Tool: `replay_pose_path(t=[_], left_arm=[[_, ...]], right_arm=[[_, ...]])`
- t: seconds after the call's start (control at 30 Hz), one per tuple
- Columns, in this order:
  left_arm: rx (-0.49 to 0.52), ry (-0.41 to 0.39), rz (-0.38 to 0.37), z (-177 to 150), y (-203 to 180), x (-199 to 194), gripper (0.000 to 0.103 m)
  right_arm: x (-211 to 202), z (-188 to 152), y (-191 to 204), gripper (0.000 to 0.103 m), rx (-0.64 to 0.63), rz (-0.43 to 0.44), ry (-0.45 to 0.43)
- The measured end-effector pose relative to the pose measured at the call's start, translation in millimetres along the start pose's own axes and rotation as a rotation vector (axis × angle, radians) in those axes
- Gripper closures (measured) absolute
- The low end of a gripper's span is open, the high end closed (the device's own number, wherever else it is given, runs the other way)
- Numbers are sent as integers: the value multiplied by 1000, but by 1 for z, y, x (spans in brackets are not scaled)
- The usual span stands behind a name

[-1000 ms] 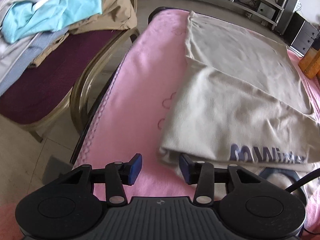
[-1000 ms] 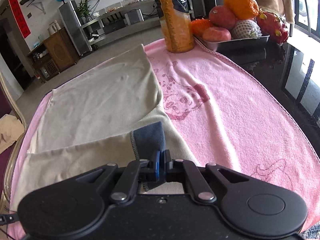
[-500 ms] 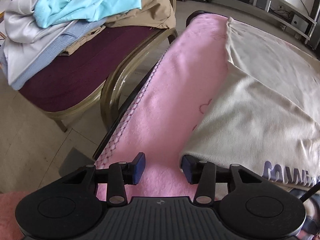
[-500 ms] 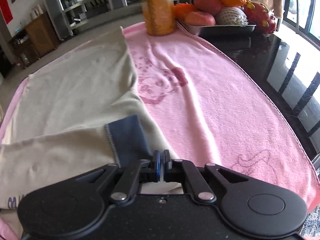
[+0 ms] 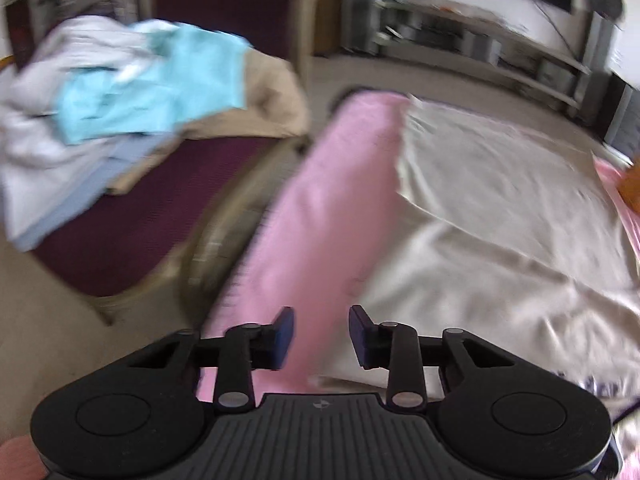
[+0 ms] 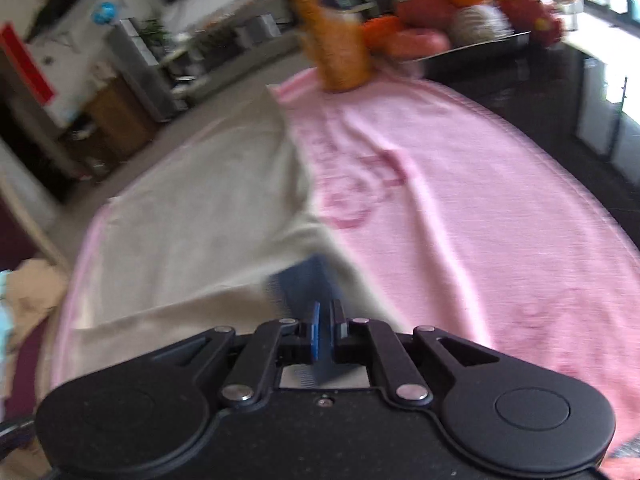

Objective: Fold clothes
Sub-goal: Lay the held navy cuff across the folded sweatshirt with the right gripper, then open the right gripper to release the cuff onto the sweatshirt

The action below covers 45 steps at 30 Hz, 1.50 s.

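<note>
Bright daylight, heavy motion blur, fisheye-curved edges, window glare

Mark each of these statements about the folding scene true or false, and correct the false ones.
1. The right gripper is shut on the dark blue cuff of the beige garment. True.
2. The left gripper grips the garment's corner. False: nothing is between its fingers, which are closing above the pink towel.
3. The pile of clothes lies on the chair. True.
4. The fruit tray sits on the chair. False: it sits at the table's far end, near the orange bottle.
5. The garment lies on bare floor. False: it lies on the pink towel.
</note>
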<state>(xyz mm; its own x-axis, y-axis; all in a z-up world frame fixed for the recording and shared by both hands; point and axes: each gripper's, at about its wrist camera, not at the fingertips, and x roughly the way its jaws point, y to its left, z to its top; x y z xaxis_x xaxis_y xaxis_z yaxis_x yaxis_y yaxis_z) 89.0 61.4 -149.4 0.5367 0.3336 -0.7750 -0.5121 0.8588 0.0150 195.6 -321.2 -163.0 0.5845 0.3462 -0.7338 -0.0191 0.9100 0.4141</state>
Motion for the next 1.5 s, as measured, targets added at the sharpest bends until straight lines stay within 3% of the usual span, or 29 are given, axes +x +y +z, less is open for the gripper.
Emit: replay_pose_path(t=[0.13, 0.17, 0.27, 0.4, 0.47, 0.5, 0.57, 0.77, 0.9, 1.03, 1.17, 1.3, 1.33, 1.37, 1.4, 1.5], left_arm=[[31, 99, 27, -8, -9, 21, 72], [35, 116, 50, -10, -8, 25, 65], [52, 123, 97, -13, -6, 27, 60], [58, 112, 162, -15, -3, 23, 62], [24, 97, 202, -14, 7, 14, 77], [0, 86, 198, -12, 11, 9, 79], [-32, 61, 152, -7, 18, -1, 79], [60, -7, -64, 17, -4, -10, 77], [95, 14, -174, 38, -21, 12, 77], [115, 48, -283, 53, -41, 45, 93], [158, 94, -389, 54, -70, 76, 95], [213, 63, -387, 47, -85, 85, 95], [210, 55, -368, 48, -85, 86, 90], [192, 48, -348, 50, -82, 88, 90], [155, 42, -325, 51, -75, 92, 91], [4, 21, -252, 58, -45, 98, 91]], right_arm=[[19, -4, 6, 97, 13, 172, 158], [25, -6, 6, 97, 16, 191, 202], [39, -10, 3, 103, 18, 119, 284], [22, -2, -12, 103, 71, -19, 165], [11, 0, -14, 98, 61, -104, 102], [5, 0, -14, 97, 57, -124, 73], [-5, 2, -14, 97, 49, -155, 18], [-16, 17, 8, 97, -23, 70, -24], [7, 26, 28, 96, -33, 199, 44], [46, 33, 34, 96, 54, 332, 134], [86, 29, 42, 96, 129, 437, 219], [120, 17, 60, 96, 137, 533, 333], [127, 14, 65, 96, 122, 533, 357], [131, 12, 67, 96, 102, 502, 360], [134, 10, 67, 103, 91, 475, 360], [132, 16, 42, 103, 200, 430, 283]])
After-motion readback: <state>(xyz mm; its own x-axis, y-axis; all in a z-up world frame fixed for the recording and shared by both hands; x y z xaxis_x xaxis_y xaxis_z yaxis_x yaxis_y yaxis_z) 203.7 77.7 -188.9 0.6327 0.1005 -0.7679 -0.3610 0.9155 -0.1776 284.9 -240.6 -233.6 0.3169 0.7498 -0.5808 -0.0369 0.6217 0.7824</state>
